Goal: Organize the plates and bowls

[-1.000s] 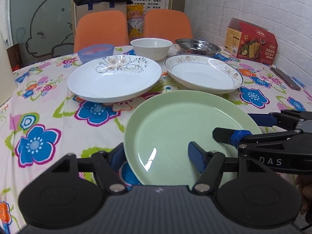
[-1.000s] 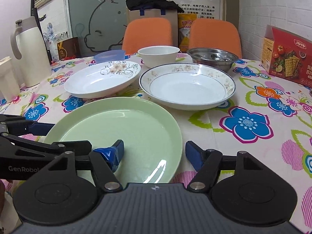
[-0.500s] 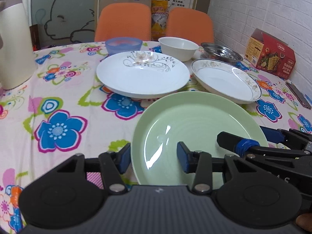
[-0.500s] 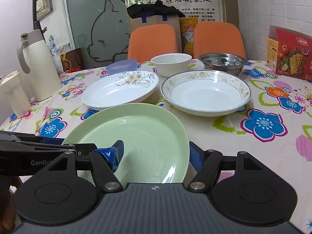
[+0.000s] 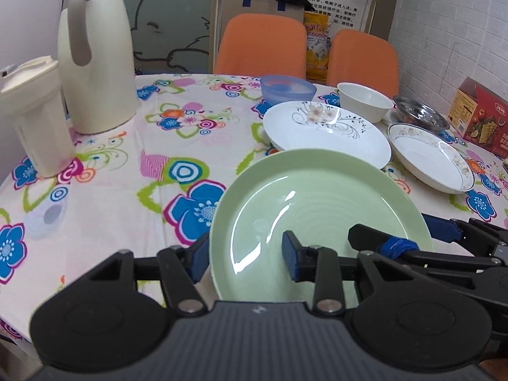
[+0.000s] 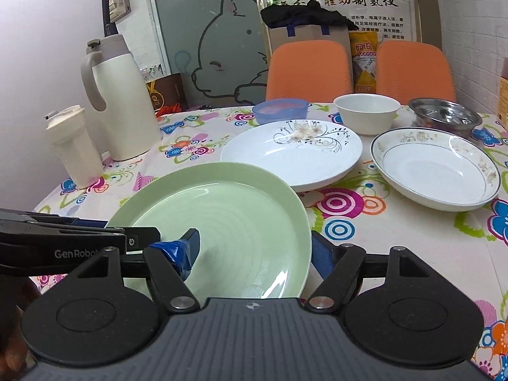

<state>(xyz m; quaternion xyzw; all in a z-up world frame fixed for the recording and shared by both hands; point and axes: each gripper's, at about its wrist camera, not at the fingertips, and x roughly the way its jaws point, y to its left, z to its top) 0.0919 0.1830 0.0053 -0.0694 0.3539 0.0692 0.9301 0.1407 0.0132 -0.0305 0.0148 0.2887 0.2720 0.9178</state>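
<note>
Floral tablecloth point(image 5: 104, 203), green plate's point(image 5: 317, 209) near rim hidden behind hand-held grippers

You see a glossy glazed green plate point(image 5: 317, 209), a shiny metal bowl point(image 6: 444, 116), a matt cloth-covered tabletop point(image 5: 111, 197), and matt black plastic claws.

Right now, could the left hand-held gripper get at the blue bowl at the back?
Probably not yet: the left hand-held gripper straddles the green plate rim, and the flowered white plate lies partly between it and the blue bowl.

White brick wall point(image 5: 444, 31), two orange chairs point(image 6: 309, 70), frosted glass panel with cat outline point(image 6: 222, 47), floral tablecloth point(image 5: 127, 174)
</note>
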